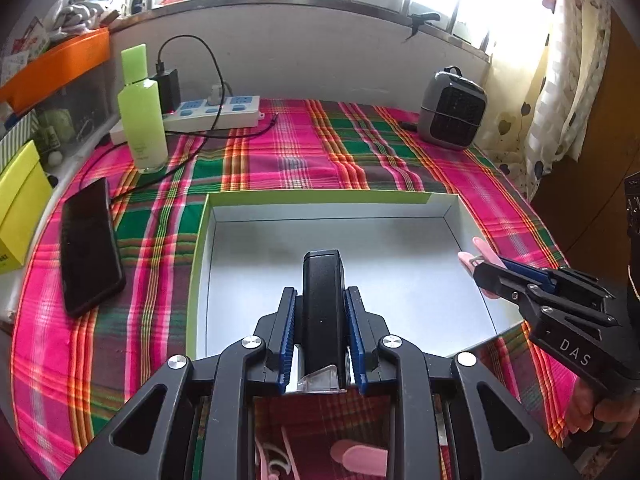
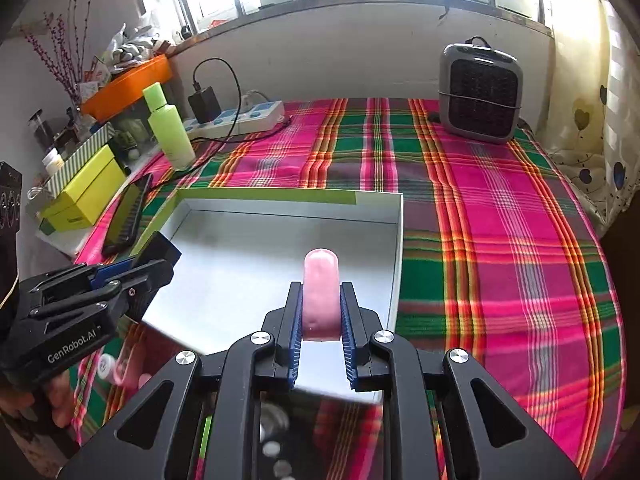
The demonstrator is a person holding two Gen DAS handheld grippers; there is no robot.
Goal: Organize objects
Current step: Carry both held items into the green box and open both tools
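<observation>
Both loads over white box: left gripper clamps black case, right gripper clamps pink clip. Next likely: lower, release inside.

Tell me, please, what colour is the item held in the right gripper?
Pink. The clip-like item shows best in the right wrist view, clamped by the right gripper.

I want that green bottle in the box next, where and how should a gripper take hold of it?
Grip the green bottle on its wide lower body, coming level from the front, open tablecloth side. It stands upright; the cap looks narrow, and the power strip and cable crowd behind it.
</observation>
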